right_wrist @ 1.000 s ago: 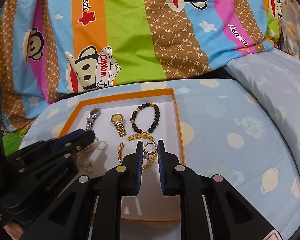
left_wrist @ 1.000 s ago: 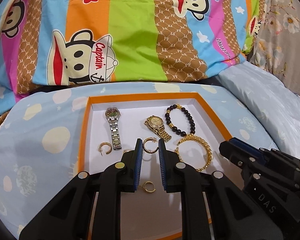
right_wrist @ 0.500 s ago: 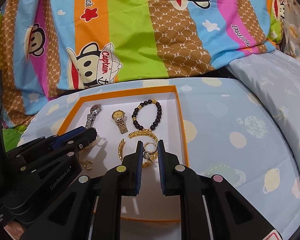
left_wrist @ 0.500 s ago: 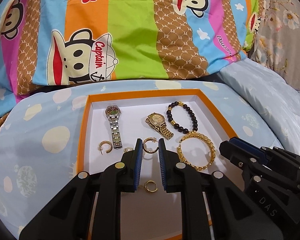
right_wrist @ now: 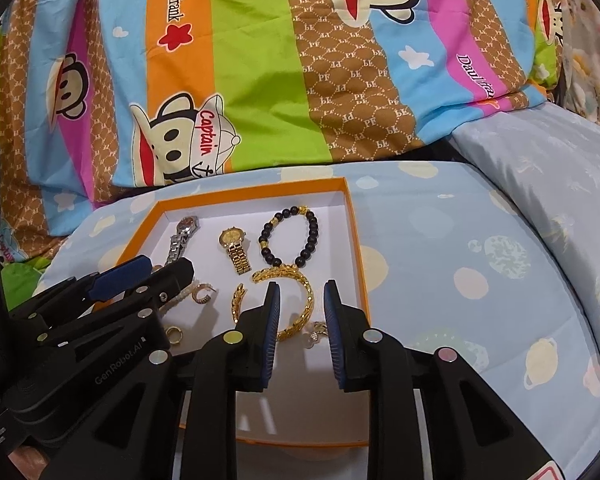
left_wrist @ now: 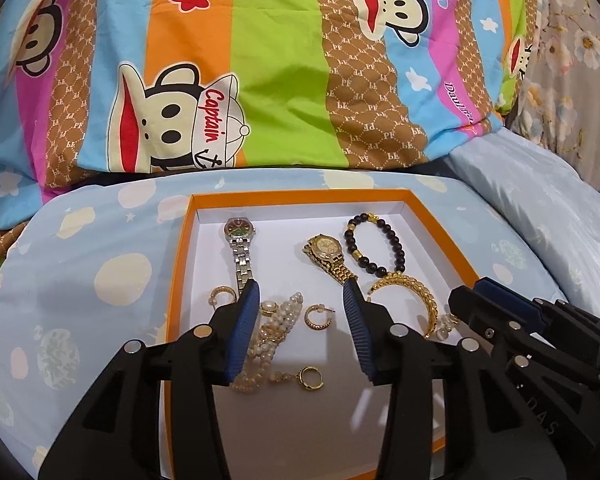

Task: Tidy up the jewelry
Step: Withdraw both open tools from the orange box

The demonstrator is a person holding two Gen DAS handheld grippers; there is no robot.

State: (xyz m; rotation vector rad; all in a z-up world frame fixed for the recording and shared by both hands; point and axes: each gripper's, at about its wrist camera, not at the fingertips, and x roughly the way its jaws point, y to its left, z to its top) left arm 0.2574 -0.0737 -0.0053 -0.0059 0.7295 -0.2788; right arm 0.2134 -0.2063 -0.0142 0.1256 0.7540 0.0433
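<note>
Fingers of left gripper (left_wrist: 300, 312) and right gripper (right_wrist: 300, 312) spread, empty, above orange tray (left_wrist: 178, 280) (pearl bracelet (left_wrist: 268, 340) inside, near its left wall).

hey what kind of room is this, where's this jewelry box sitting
Most likely a bedroom, with the orange box resting on a bed: it sits on a pale blue planet-print cushion, backed by a striped cartoon-monkey quilt, with a floral fabric at the right.
</note>
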